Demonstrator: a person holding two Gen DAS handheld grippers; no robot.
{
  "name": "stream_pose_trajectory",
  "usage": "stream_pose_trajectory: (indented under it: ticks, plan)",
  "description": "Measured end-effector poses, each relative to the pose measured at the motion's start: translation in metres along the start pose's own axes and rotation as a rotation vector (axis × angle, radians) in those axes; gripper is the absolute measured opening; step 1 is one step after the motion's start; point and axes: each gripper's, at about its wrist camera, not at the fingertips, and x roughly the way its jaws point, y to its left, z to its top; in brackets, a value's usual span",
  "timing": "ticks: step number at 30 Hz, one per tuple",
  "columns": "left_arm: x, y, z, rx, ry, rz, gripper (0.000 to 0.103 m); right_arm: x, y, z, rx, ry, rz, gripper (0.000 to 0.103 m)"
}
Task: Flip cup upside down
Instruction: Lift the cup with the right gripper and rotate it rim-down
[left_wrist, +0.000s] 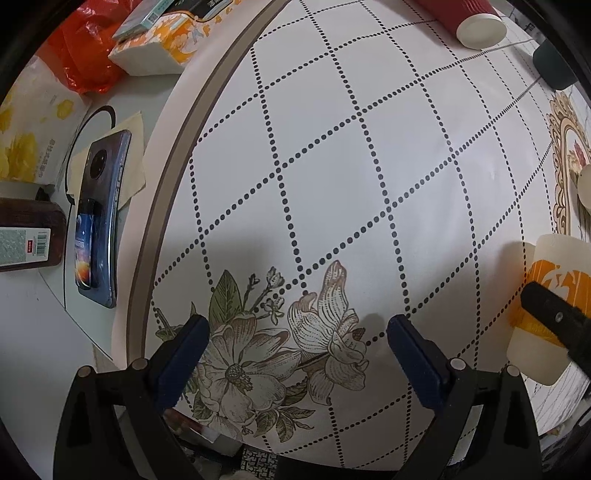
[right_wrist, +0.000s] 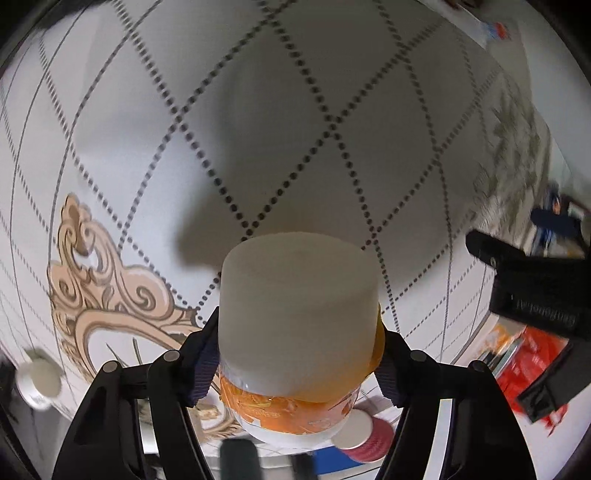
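Patterned bench (left_wrist: 332, 147) below, and the right gripper (right_wrist: 299, 343) has its fingers (right_wrist: 205, 354) clamped on the cup (right_wrist: 299, 314), held above the bench, long axis pointing straight ahead, closed base leading. Left gripper (left_wrist: 295, 354) spread wide, empty, beside it.

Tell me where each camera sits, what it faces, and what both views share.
Left wrist: on the left hand-held gripper, open, facing the patterned tablecloth; own two fingers show.
Right wrist: on the right hand-held gripper, facing the orange-and-white cup it clamps; own fingers show.
Shared: tablecloth, cup, red cup.
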Motion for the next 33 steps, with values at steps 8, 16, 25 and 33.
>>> stream_pose_trajectory:
  ticks: [8,16,25,33]
  plan:
    - [-0.015,-0.011,0.007,0.016,-0.012,0.017,0.099,-0.004,-0.043,-0.002,0.343,0.013,0.115,0.072]
    - [-0.031,-0.025,0.011,0.039,-0.028,0.039,0.099,0.003,-0.075,-0.038,0.809,0.016,0.292,0.073]
    - [-0.044,-0.047,0.022,0.089,-0.045,0.057,0.099,0.018,-0.070,-0.082,1.383,0.017,0.568,0.073]
    - [-0.047,-0.061,0.024,0.112,-0.051,0.052,0.099,0.024,-0.044,-0.081,1.726,0.065,0.844,0.073]
